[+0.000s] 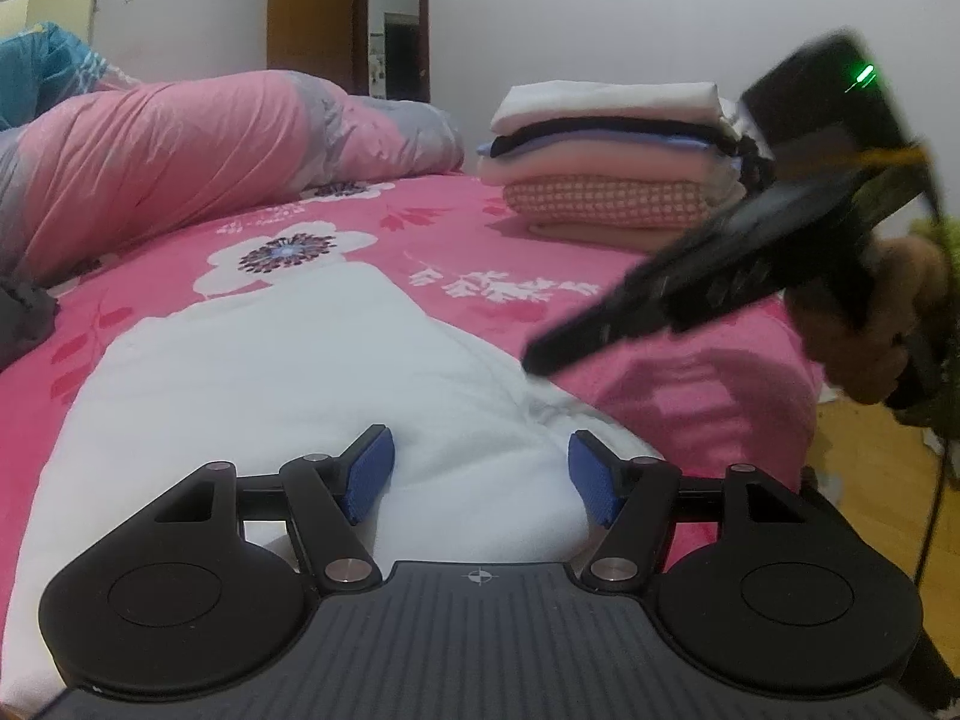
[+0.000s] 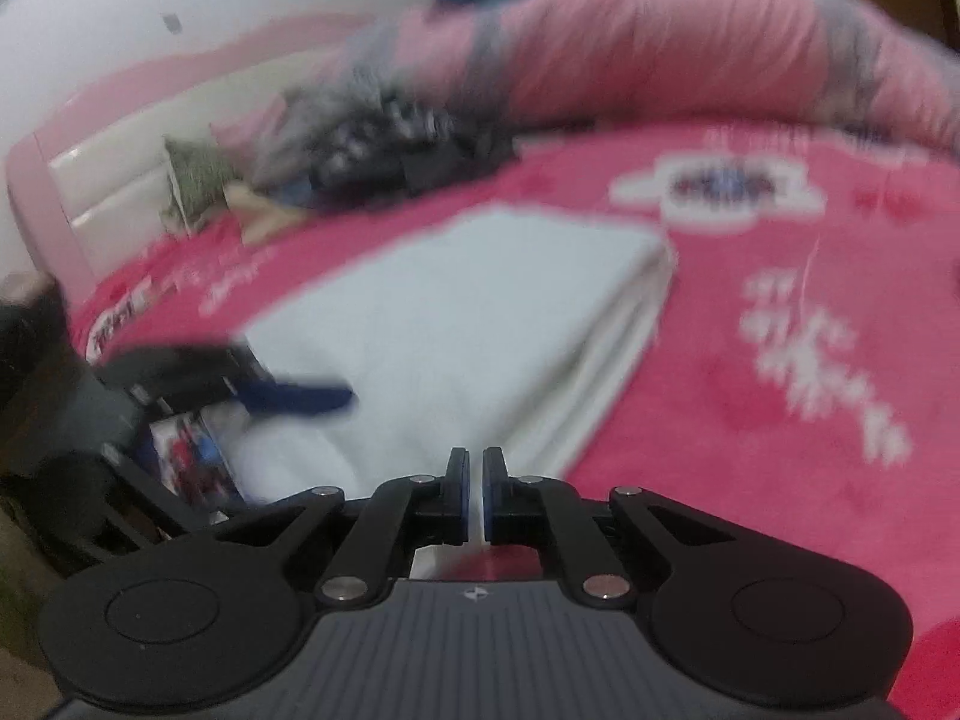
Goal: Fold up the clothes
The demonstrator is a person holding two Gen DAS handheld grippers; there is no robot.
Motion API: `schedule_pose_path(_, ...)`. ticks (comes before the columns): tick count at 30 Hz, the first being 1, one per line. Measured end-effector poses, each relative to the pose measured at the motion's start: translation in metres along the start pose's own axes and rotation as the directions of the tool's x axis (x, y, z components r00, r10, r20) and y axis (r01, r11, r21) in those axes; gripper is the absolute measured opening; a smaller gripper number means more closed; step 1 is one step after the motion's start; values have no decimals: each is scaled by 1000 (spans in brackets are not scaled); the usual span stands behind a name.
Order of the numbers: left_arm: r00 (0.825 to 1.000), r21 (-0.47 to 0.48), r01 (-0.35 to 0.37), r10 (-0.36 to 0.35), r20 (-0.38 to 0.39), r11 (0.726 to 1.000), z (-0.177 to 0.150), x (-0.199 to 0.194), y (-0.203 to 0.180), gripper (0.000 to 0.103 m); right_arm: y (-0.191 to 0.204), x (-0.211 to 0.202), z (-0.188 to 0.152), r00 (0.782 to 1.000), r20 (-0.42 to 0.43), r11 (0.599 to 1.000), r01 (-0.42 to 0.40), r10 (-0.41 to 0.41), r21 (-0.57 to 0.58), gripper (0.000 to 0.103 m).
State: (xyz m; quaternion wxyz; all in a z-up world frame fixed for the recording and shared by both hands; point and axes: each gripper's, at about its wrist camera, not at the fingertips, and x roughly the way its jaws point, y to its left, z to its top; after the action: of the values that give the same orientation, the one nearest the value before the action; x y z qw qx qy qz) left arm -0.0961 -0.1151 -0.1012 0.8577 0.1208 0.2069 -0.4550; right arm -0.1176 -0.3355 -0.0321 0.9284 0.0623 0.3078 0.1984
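L gripper (image 1: 480, 474) wide over white garment (image 1: 270, 372) w/ nothing gripped; R gripper (image 2: 475, 495) closed, empty.

The left gripper (image 1: 482, 474) hangs with jaws apart over a white garment (image 1: 300, 396) on the pink bedspread (image 1: 420, 222), a folded stack (image 1: 606, 162) beyond.

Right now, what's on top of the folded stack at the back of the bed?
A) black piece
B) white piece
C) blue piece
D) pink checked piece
B: in the left wrist view the folded stack is topped by a white piece, with dark, pale blue, pink and checked layers below it.
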Motion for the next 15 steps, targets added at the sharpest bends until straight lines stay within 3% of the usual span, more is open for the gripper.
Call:
schedule_pose_path(3, 1000, -3, -20, 20, 2, 1000, 1, -1, -3, 65, 19, 2, 4, 999, 48, 998, -4, 7, -66, 5)
schedule_pose_path(5, 1000, -12, -29, 29, 6, 1000, 0, -6, -4, 65, 19, 24, -4, 999, -29, 996, 39, -41, -78, 5)
schedule_pose_path(10, 1000, -75, -29, 29, 2, 997, 0, -34, 4, 65, -2, 34, -21, 996, -39, 995, 83, -80, 64, 8)
schedule_pose_path(15, 993, -145, -99, 106, 45, 984, 1, -67, 26, 65, 16, 28, -15, 985, -28, 985, 168, -167, 38, 9)
